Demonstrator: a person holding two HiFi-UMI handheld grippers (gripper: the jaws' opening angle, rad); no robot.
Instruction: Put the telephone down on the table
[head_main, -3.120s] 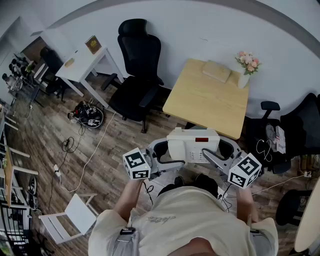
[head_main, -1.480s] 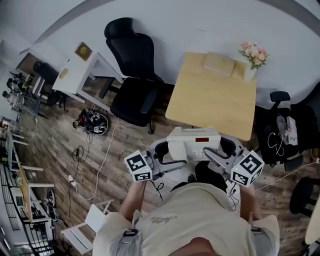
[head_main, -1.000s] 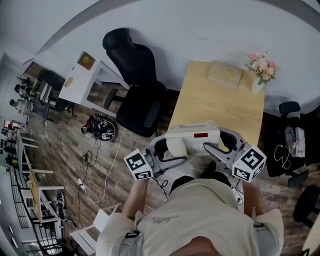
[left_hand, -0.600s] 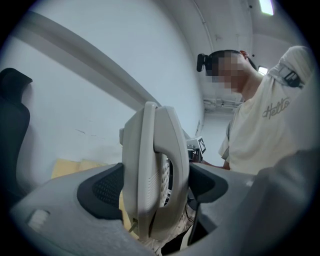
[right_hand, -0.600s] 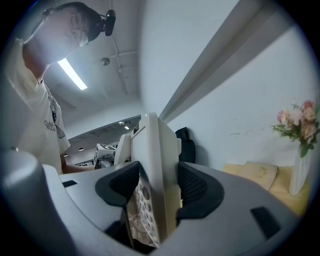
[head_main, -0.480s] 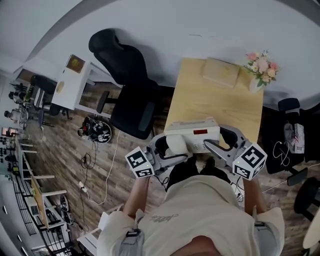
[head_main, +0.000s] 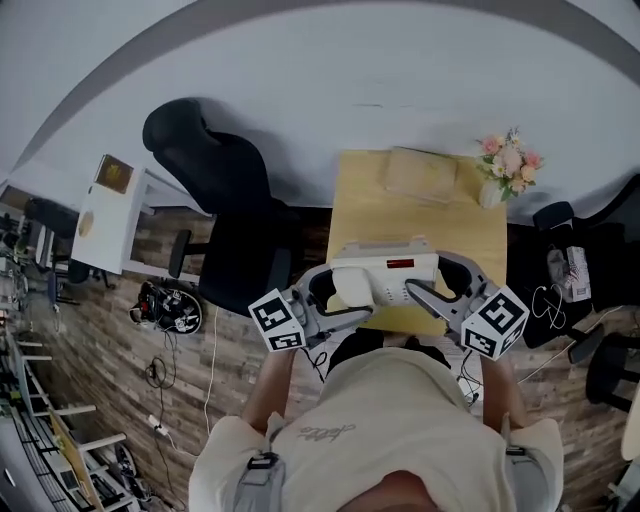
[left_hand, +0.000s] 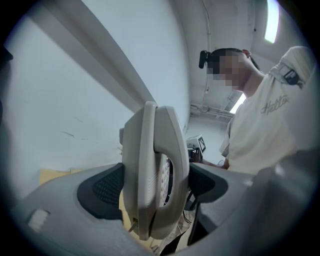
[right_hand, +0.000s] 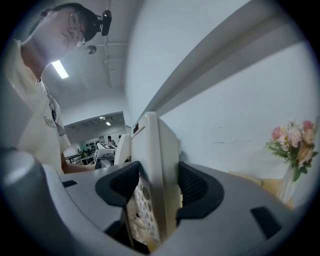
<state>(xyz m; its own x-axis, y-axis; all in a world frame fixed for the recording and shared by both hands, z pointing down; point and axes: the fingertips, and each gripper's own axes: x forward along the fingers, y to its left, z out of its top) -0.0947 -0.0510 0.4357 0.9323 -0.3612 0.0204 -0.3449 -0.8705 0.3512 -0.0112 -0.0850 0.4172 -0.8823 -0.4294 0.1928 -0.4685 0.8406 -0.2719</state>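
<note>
A cream desk telephone (head_main: 385, 279) with a small red display hangs in the air over the near edge of a light wooden table (head_main: 420, 230). My left gripper (head_main: 330, 300) is shut on its left end, where the handset (left_hand: 167, 175) lies. My right gripper (head_main: 440, 295) is shut on its right end, next to the keypad (right_hand: 142, 197). In the left gripper view the telephone (left_hand: 152, 175) stands edge-on between the dark pads (left_hand: 102, 187). The right gripper view shows the telephone (right_hand: 157, 170) clamped between the black pads (right_hand: 195, 187).
On the table's far side lie a tan cushion (head_main: 420, 173) and a vase of pink flowers (head_main: 505, 165), also in the right gripper view (right_hand: 295, 145). A black office chair (head_main: 225, 200) stands left of the table. Another chair (head_main: 575, 270) and cables are at the right.
The person has walked toward the table carrying the telephone in both grippers. The telephone was short of the table's near edge and now hangs over it. Both grips are unchanged.
</note>
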